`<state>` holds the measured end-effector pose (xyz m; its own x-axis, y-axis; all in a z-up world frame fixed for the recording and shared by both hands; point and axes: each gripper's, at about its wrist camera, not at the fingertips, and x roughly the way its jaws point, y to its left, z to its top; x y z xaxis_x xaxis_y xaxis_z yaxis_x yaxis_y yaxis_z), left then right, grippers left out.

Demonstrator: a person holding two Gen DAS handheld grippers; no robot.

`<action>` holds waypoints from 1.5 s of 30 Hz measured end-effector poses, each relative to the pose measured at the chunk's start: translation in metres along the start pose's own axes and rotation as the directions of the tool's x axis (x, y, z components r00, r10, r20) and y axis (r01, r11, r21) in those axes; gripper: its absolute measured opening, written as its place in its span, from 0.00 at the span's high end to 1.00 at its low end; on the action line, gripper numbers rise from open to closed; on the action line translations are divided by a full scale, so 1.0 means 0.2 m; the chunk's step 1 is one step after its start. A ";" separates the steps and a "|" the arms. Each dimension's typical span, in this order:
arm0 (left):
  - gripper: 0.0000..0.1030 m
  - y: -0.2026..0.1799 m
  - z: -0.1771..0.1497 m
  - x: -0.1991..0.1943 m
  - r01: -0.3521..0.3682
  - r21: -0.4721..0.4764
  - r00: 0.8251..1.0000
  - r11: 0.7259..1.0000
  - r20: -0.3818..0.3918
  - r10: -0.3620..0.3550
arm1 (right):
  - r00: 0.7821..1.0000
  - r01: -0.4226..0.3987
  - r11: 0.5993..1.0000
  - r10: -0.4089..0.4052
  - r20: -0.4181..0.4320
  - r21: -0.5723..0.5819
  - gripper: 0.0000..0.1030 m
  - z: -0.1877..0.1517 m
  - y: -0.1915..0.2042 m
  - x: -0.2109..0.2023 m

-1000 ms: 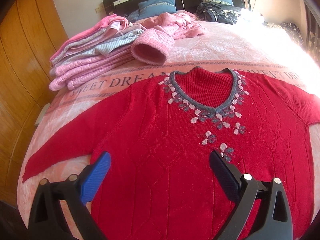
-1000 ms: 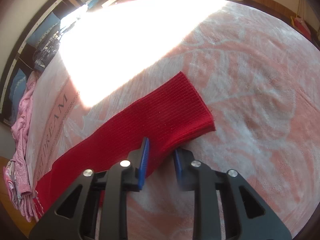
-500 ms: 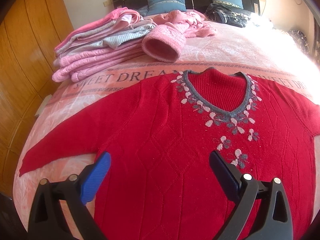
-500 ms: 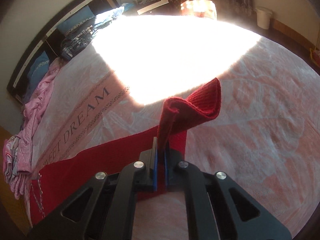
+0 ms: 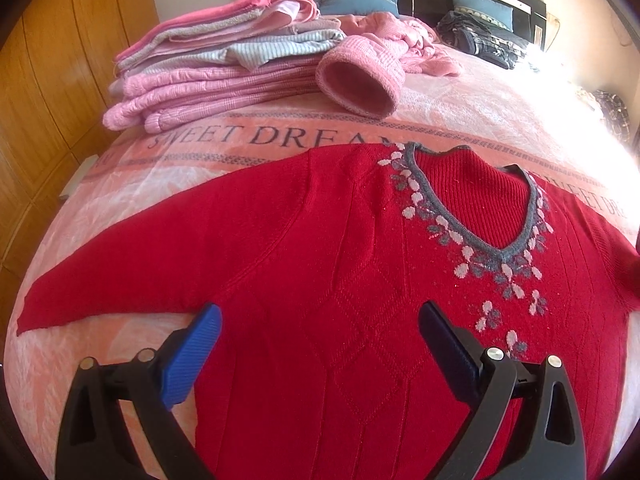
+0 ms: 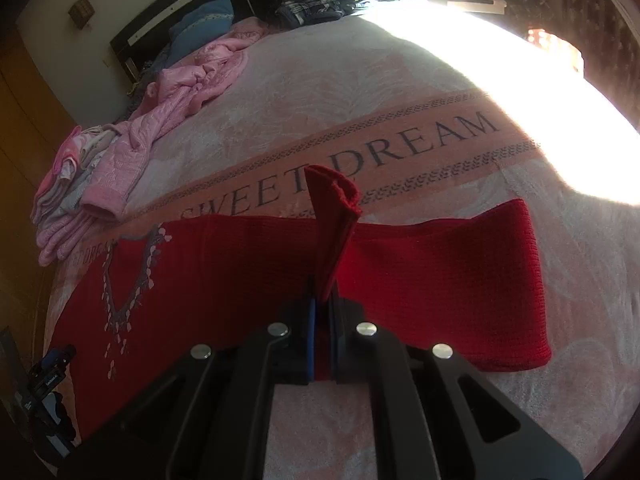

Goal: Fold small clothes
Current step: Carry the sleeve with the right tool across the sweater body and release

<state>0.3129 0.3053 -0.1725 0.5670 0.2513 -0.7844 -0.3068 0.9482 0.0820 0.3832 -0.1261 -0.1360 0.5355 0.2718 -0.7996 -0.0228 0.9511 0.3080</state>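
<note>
Two tools work over a red sweater (image 5: 320, 280) spread face-up on the bed (image 5: 460, 108). Left tool (image 5: 320, 336) hovers above the sweater's body, fingers wide apart and empty. Right tool (image 6: 322, 312) is clamped on the sleeve cuff (image 6: 334, 216), lifting it upright; how much cloth sits between the pads is unclear. Folded pink clothes (image 5: 208, 68) lie near the headboard.

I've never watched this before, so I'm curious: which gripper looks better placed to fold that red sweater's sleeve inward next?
The right. The right gripper is shut on the sleeve cuff and holds it raised above the red sweater. The left gripper hangs open over the sweater's body, gripping nothing.
</note>
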 end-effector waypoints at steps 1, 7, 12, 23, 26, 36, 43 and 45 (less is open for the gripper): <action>0.04 0.00 0.00 0.00 0.007 0.001 1.000 1.000 0.000 -0.007 | 1.000 -0.023 1.000 0.023 -0.009 -0.020 0.97 -0.01 0.08 0.02; 0.04 0.01 0.00 -0.01 0.034 0.006 0.999 0.999 0.002 -0.034 | 0.991 -0.127 0.986 0.122 -0.052 -0.112 0.97 -0.05 0.47 0.12; 0.04 0.05 -0.01 -0.01 0.045 0.007 0.999 0.999 0.006 -0.045 | 0.982 -0.173 0.970 0.157 -0.103 -0.169 0.97 -0.10 0.71 0.22; 0.04 0.16 -0.01 0.03 0.045 -0.029 0.999 0.999 -0.010 -0.045 | 0.975 -0.168 0.953 0.122 -0.188 -0.252 0.93 -0.23 0.97 0.42; 0.04 0.15 0.00 0.03 0.071 -0.048 0.997 0.996 -0.015 -0.072 | 0.962 -0.202 0.947 0.145 -0.230 -0.249 0.79 -0.27 0.99 0.45; 0.04 -0.29 0.04 -0.02 0.314 -0.018 0.947 0.949 -0.067 -0.315 | 0.959 -0.250 0.945 0.211 -0.192 -0.213 0.70 -0.25 0.75 0.19; 0.05 -0.64 0.08 0.05 0.418 -0.040 0.899 0.907 -0.125 -0.420 | 0.965 -0.224 0.965 0.199 -0.169 -0.140 0.70 -0.28 0.38 0.08; 0.05 -0.69 0.09 0.07 0.429 -0.039 0.893 0.903 -0.133 -0.430 | 0.965 -0.228 0.966 0.207 -0.163 -0.121 0.70 -0.30 0.29 0.05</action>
<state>0.3770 0.1823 -0.1838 0.5367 -0.2090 -0.8175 -0.0641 0.9560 -0.2865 0.3372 -0.0594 -0.1570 0.3741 0.4831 -0.7916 -0.2466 0.8747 0.4173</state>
